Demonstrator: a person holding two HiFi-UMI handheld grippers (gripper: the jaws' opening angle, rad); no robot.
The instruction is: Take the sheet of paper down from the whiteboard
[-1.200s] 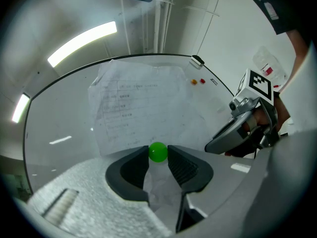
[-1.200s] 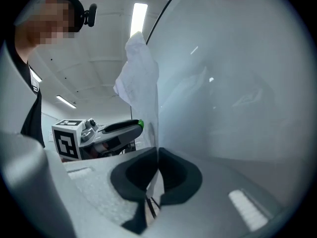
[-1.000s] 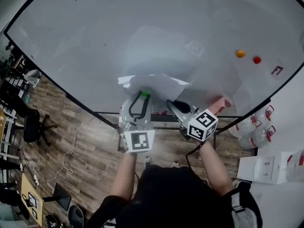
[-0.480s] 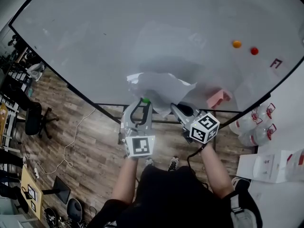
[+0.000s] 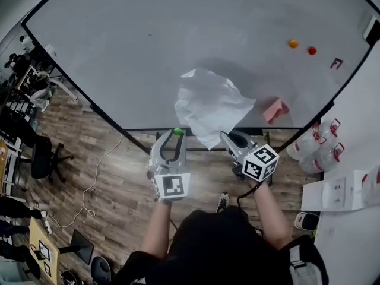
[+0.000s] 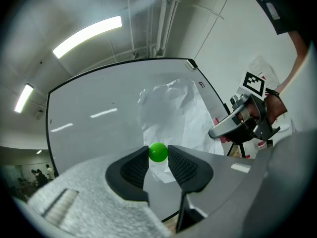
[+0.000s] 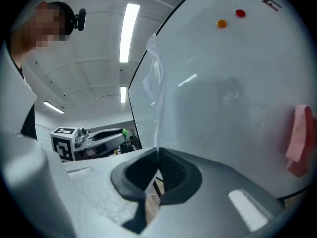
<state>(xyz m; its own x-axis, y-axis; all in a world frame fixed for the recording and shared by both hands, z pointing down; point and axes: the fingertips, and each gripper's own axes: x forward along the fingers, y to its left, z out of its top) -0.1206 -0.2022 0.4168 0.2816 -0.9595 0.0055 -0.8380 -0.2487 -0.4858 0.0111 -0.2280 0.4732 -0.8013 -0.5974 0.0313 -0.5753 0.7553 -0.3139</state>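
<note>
**Sheet in my right jaws, green ball in my left**

Right gripper [image 5: 225,137]: my jaws are closed tight on the bottom corner of the sheet of paper [image 5: 209,104]. In the right gripper view the sheet [image 7: 156,78] is seen edge-on. It rises out of the pinch between my pads and stands out from the face of the whiteboard [image 5: 148,52]. Whether its top edge touches the board, I cannot tell.

Left gripper [image 5: 176,135]: my jaws are part-way apart and clamped on a small green ball [image 6: 158,152], one pad pressing on each side of it. These jaws are off the paper, just beside the sheet's lower left edge in the head view.

Condition of the sheet: heavily crumpled, and hanging in front of the lower middle of the board with its lowest point at my right jaws.

Other items noted: an orange magnet [image 5: 293,43] and a red magnet [image 5: 312,50] sit side by side on the upper right of the board. A pink block [image 5: 275,110] is at the board's lower edge, to the right of the sheet and apart from it.
</note>
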